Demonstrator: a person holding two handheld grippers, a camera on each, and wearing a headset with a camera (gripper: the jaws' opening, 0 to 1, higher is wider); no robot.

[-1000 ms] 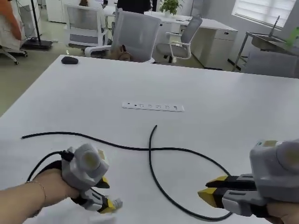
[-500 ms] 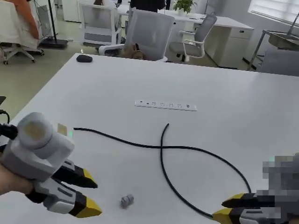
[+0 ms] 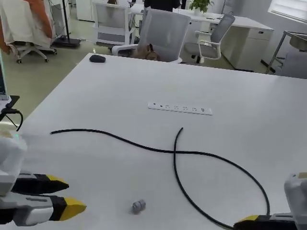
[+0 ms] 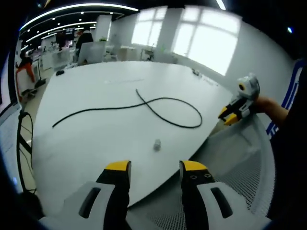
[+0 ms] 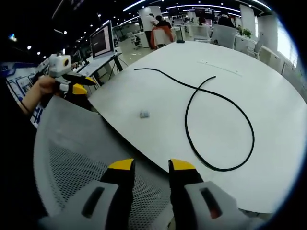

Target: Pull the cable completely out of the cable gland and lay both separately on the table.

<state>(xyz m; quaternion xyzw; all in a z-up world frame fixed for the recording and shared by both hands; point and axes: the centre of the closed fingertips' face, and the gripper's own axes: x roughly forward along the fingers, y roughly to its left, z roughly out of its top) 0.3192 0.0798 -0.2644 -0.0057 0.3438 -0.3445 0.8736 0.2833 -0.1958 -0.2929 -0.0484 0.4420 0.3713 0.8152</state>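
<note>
Since cable (image 3: 174, 152) and gland (image 3: 138, 206) are lying apart on the bench (image 3: 120, 86), I am holding left claw (image 4: 156, 166) and right claw (image 5: 151, 164) spread, empty.

Cable (image 3: 173, 152) looped on table (image 3: 240, 86), gland (image 3: 138, 206) apart in front, power strip (image 3: 180, 109) behind

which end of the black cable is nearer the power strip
The cable end at the middle of the table, just short of the power strip; the other end lies far off near the left edge.
</note>
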